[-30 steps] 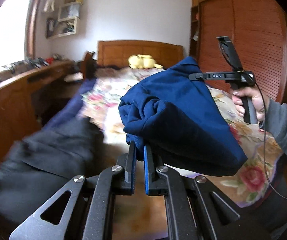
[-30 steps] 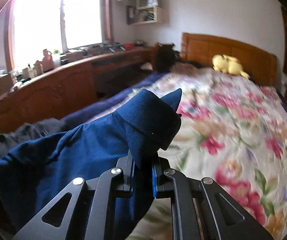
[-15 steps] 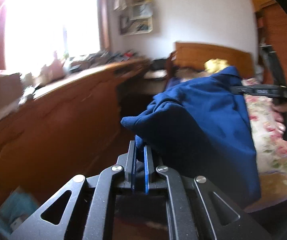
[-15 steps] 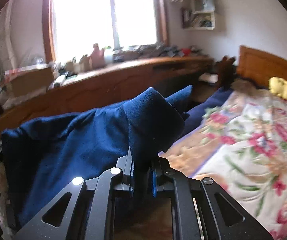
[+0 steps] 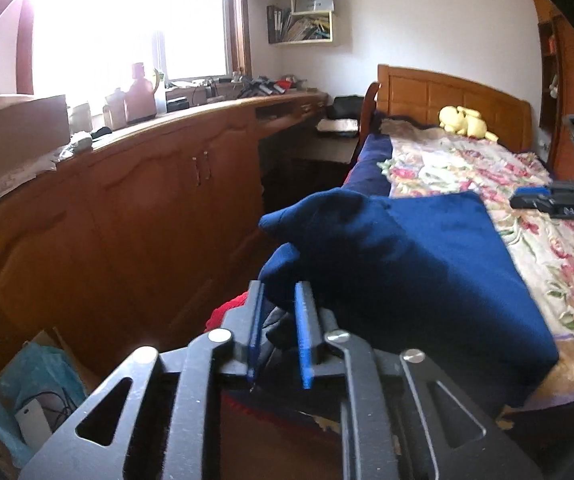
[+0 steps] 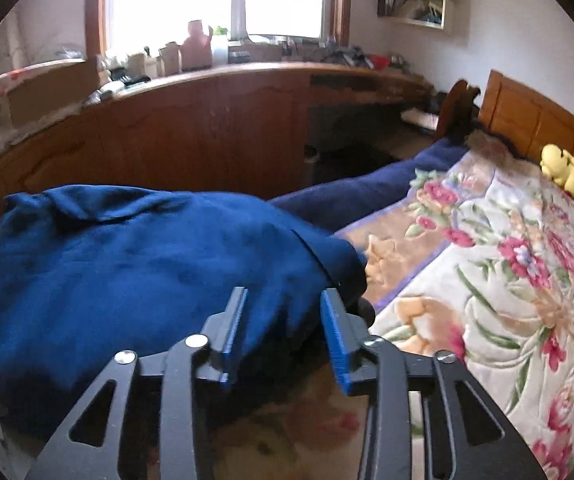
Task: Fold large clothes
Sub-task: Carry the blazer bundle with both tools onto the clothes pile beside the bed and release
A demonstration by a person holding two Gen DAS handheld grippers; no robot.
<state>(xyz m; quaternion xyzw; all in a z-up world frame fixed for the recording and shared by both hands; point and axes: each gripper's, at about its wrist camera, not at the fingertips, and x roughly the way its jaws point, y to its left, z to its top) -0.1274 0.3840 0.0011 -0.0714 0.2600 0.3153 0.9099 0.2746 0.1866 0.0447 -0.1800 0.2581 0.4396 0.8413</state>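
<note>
looking down along my left gripper (image 5: 279, 332), i see its jaws have just been parting, a narrow gap now, with a corner of the folded navy garment (image 5: 427, 264) loose between them. my right gripper (image 6: 283, 336) has just been opening too, its jaws wide apart, the garment (image 6: 135, 264) lying slack between and ahead of them. the garment sits at the edge of the bed, on the floral bedspread (image 6: 507, 280), lower centre of both views. a long wooden counter (image 5: 135, 184) runs along the left under a bright window (image 5: 127, 20), cluttered with bottles. a yellow plush toy (image 5: 463, 120) rests by the wooden headboard (image 5: 447, 92), upper right.
</note>
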